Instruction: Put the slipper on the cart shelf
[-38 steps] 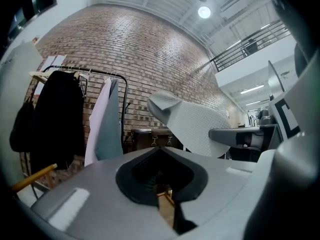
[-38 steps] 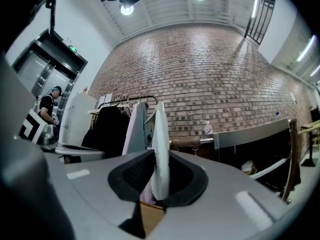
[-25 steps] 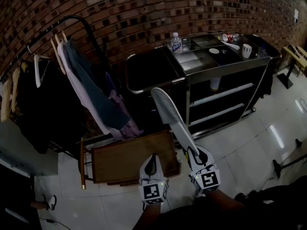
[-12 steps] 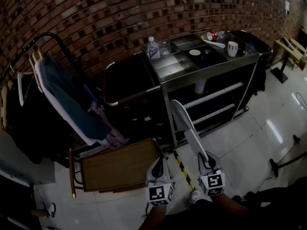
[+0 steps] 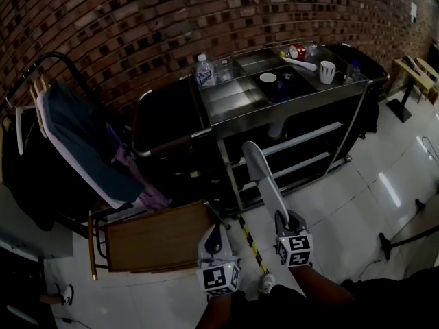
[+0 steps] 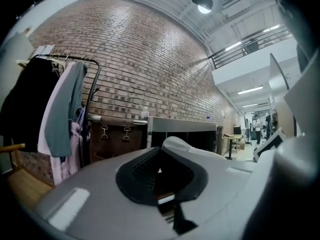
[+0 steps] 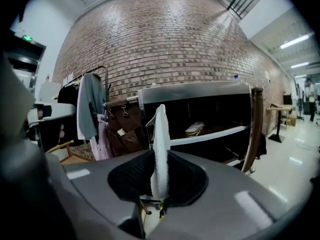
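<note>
A long white slipper [image 5: 262, 180] sticks out edge-on from my right gripper [image 5: 282, 218], which is shut on its heel end. Its toe points at the steel cart [image 5: 295, 110], in front of the upper open shelf [image 5: 310, 133]. In the right gripper view the slipper [image 7: 160, 139] stands upright between the jaws of the right gripper [image 7: 159, 184], with the cart shelf [image 7: 215, 133] behind it. Another pale slipper [image 7: 194, 128] lies on that shelf. My left gripper [image 5: 216, 235] hangs beside the right one over a wooden chair, shut and holding nothing. In its own view the left gripper [image 6: 160, 171] points at the cart.
A clothes rack [image 5: 68, 136] with hanging garments stands left of the cart. A wooden chair [image 5: 151, 238] lies below it. A water bottle [image 5: 202, 70] and a mug [image 5: 327, 72] are on the cart top. A dark bag [image 5: 168, 112] hangs on the cart's left end. Striped tape [image 5: 250, 242] marks the floor.
Both grippers have moved toward the cart. The slipper has tilted lower, and its toe now sits in front of the cart's shelves instead of the dark bag.
</note>
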